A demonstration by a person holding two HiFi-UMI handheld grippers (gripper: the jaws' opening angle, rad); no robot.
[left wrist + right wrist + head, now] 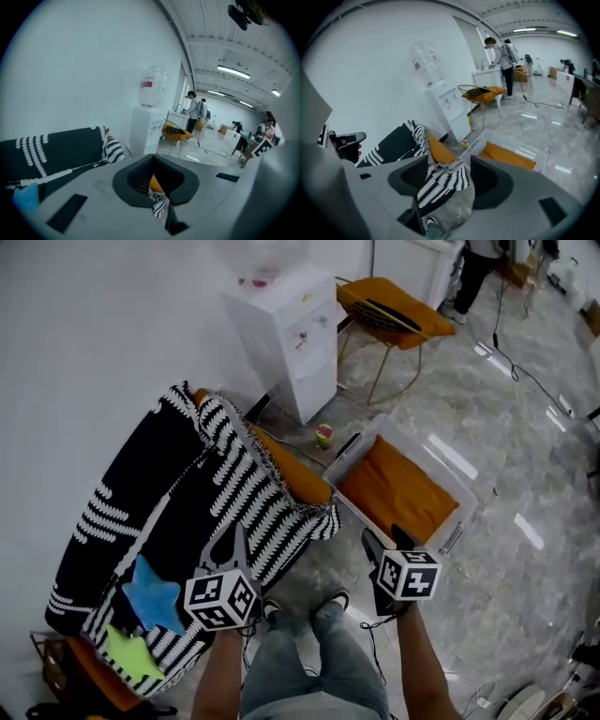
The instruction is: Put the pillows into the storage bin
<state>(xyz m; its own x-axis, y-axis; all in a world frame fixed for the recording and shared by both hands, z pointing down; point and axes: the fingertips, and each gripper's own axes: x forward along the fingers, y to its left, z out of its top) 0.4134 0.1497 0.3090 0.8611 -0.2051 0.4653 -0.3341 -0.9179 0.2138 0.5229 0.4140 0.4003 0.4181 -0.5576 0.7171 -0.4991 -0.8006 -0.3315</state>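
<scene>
The clear plastic storage bin (339, 468) sits on the floor and already holds a flat orange pillow (398, 488). The right gripper (386, 538) hovers at the bin's near corner, its jaws spread wide and empty. The left gripper (239, 538), farther from the bin, is clenched on nothing above the black-and-white striped blanket (234, 474). A blue star-shaped pillow (155, 594) and a green star-shaped pillow (129, 652) lie on that blanket, well apart from the bin. The likely slip is that a pinch on a star also snags the loose blanket and drags it binward. The right gripper hides the bin's near corner. I cannot tell whether the orange shape (300, 482) under the blanket is a pillow.
</scene>
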